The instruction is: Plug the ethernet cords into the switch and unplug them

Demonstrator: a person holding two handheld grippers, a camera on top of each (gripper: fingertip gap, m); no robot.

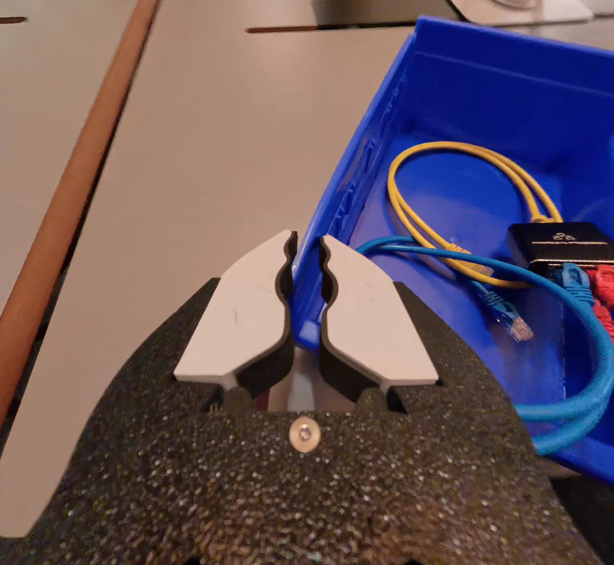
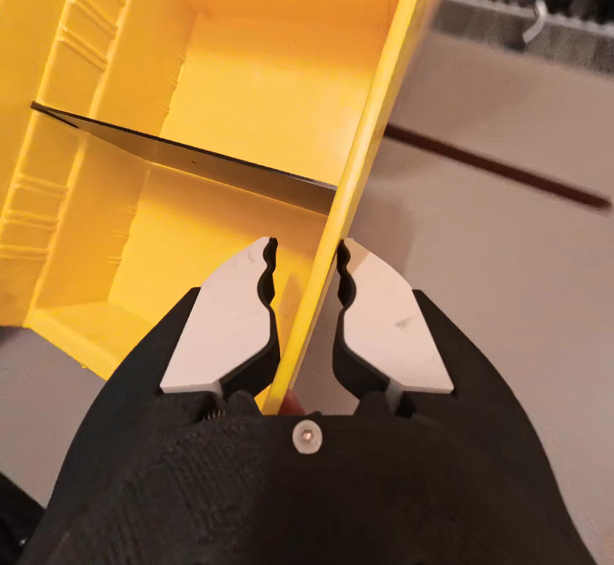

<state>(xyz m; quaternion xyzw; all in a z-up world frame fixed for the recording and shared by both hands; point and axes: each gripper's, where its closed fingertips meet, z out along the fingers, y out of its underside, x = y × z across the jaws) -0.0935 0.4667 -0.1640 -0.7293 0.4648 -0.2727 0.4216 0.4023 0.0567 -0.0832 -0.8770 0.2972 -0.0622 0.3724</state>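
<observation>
A black switch (image 1: 561, 243) lies in a blue bin (image 1: 498, 90) at the right of the left wrist view. A blue cord (image 1: 591, 379) has one plug in the switch's front, and its other plug (image 1: 511, 319) lies loose on the bin floor. Red plugs (image 1: 604, 286) sit in the switch beside the blue one. A yellow cord (image 1: 398, 163) lies coiled behind the switch. My left gripper (image 1: 307, 240) is shut on the blue bin's left wall near its front corner. My right gripper (image 2: 307, 243) holds the right wall of a yellow bin (image 2: 99, 117).
The yellow bin has a black divider (image 2: 216, 166) across its middle, and no contents show in it. Both bins are on grey tables (image 1: 232, 117) with brown edges and cable slots. A second table stands to the left across a gap. Clutter lies at the far right.
</observation>
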